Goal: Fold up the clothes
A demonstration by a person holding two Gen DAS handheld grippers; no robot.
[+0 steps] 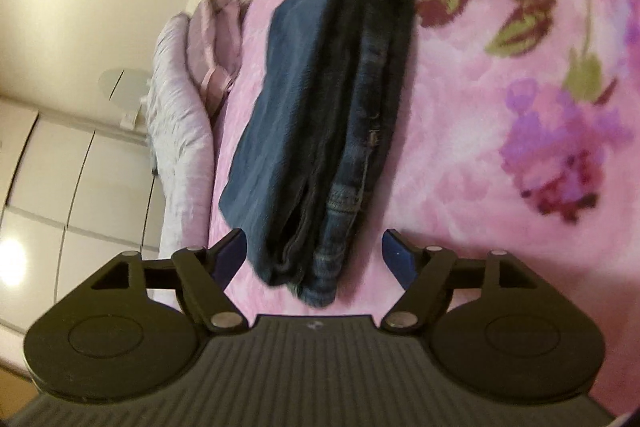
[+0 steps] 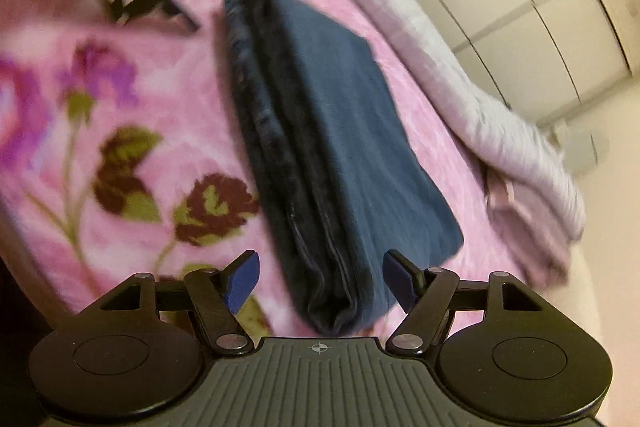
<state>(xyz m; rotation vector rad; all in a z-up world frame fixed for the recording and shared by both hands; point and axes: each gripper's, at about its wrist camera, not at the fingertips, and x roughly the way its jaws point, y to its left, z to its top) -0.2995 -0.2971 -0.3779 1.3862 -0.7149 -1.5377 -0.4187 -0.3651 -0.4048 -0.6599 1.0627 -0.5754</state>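
Folded jeans (image 1: 320, 115) on bed (image 1: 480, 107), long axis toward 12 o'clock; left hand-held gripper (image 1: 314, 255) and right hand-held gripper (image 2: 322, 281) released, straddling opposite ends, seemingly equally near.

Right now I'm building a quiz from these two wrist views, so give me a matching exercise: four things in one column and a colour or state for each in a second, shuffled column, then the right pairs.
Things:
1. folded jeans
2. blanket
3. left gripper
4. wardrobe doors

Colour or state:
A. pink with a flower print
B. open, nothing pressed between its pads
C. dark blue, lying in a long stack
D. white and closed

Pairs: 1-C, 2-A, 3-B, 4-D
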